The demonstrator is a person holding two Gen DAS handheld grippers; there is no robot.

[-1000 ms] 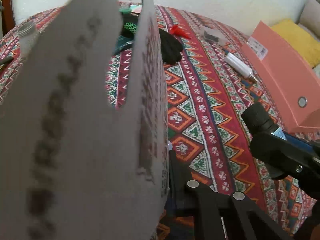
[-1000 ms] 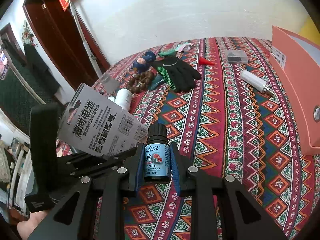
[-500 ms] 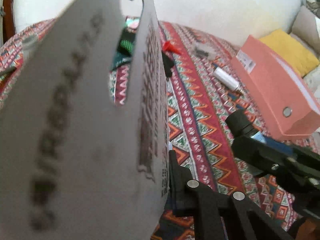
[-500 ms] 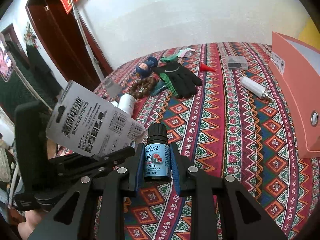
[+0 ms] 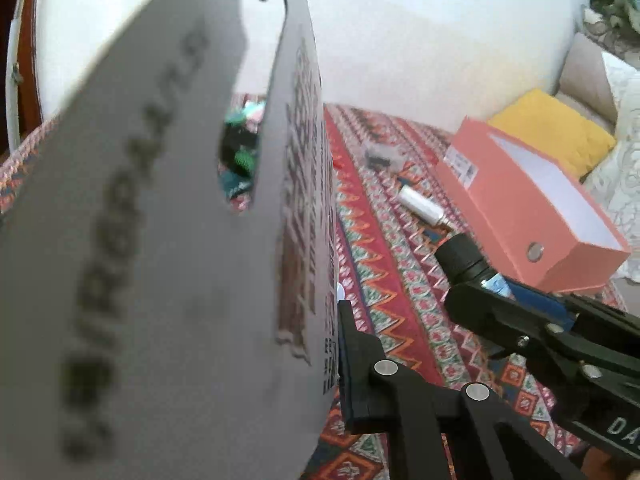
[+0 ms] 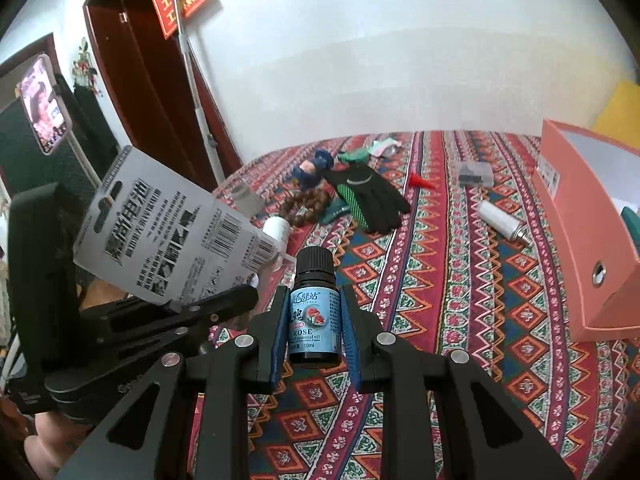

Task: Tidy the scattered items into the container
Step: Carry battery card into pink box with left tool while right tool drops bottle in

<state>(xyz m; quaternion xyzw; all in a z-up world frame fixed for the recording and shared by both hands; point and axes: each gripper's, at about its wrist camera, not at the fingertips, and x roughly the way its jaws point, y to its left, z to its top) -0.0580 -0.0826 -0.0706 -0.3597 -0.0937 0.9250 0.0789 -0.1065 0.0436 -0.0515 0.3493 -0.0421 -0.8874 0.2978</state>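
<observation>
The right gripper (image 6: 315, 330) clamps its 2 blue-padded fingers (image 6: 279, 340) on a small dark glass rose-oil bottle (image 6: 314, 308), upright between them. The left gripper (image 6: 224, 300), nearly closed, pinches a grey printed battery card (image 6: 168, 236), which rises tilted above its fingers.

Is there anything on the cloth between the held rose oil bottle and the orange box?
Nothing visible. The rose oil bottle and the orange box have only bare patterned cloth between them; the white tube lies farther back.
</observation>
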